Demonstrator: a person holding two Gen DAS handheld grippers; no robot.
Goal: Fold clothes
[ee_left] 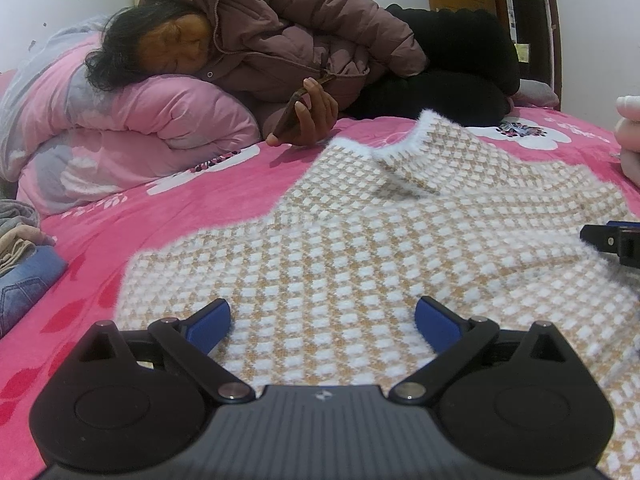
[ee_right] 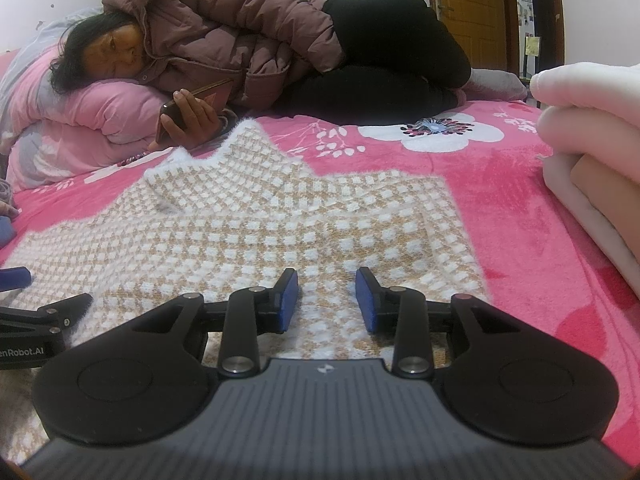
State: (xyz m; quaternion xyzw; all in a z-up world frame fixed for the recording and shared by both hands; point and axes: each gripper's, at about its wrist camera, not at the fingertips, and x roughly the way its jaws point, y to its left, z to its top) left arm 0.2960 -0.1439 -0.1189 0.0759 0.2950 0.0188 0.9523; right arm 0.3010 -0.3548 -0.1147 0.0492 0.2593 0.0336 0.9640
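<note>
A checked knit sweater (ee_left: 360,240), tan with white squares and a fluffy white edging, lies spread flat on the pink flowered bedspread (ee_left: 248,196), its collar end toward the far side of the bed. The left gripper (ee_left: 322,320) hangs low over the sweater's near part with its blue-padded jaws spread wide and nothing between them but the fabric beneath; it is released. The right gripper (ee_right: 327,300) sits just beyond the sweater's near edge toward the right side, its jaws parted with a clear gap, the pads pressing on nothing, so it too is released. Past the sweater's collar a person in a mauve puffer jacket (ee_right: 224,28) lies on their side, head on a pink quilt roll (ee_left: 132,128), holding a phone (ee_right: 188,108) just beside the sweater's far edge. Right of the sweater rests a stack of folded pale blankets (ee_right: 592,128). Left of the sweater, folded blue jeans (ee_left: 28,284) lie at the bed's edge.
</note>
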